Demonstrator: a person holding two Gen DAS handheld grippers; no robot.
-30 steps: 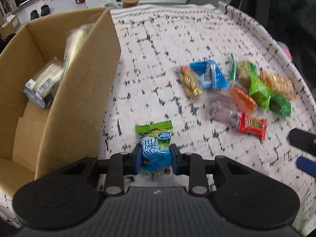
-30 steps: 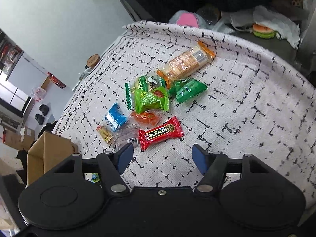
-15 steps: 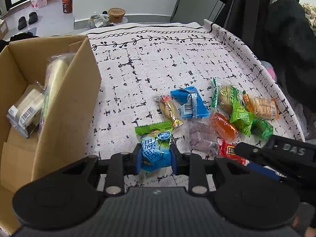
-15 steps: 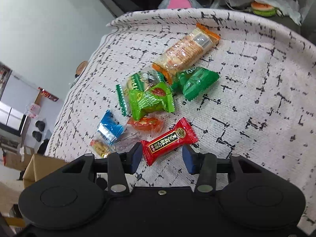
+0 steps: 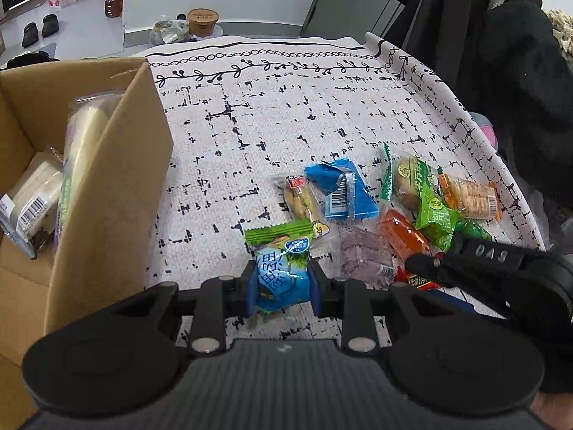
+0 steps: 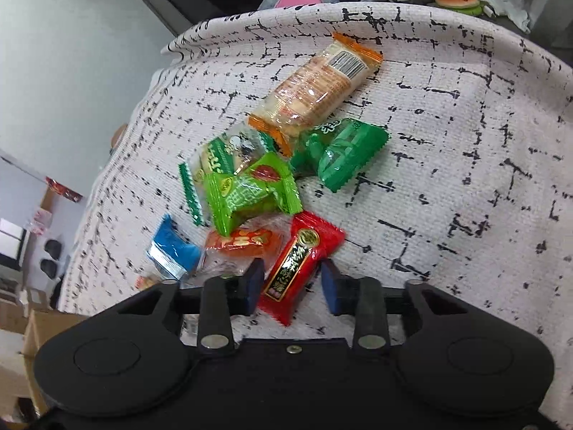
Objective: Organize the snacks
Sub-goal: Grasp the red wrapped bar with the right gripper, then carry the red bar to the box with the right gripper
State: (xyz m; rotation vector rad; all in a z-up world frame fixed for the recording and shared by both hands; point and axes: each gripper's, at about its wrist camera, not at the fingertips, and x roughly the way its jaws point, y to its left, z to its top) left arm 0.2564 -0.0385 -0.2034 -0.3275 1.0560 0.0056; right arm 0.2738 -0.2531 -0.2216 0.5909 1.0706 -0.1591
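Your left gripper pinches a crinkly blue-green packet beside the stiff cardboard box. Your right gripper is closing around a glossy red bar at the pile's edge; bare woven cloth lies beyond.

Tablecloth: woven cloth, coarse visible weave, matt.
Cardboard box: plain brown corrugated board, matt — raw cut edges.
Blue-and-green snack packet and red snack packet: glossy plastic film, crinkled, with glare.
Cracker pack: clear shiny film with printed orange ends.
Purple sweet: translucent wrapper, slightly hazy.
Left gripper and right gripper: matt black plastic bodies — ribbed housing, bright metal pivot pins, smooth blue pads.
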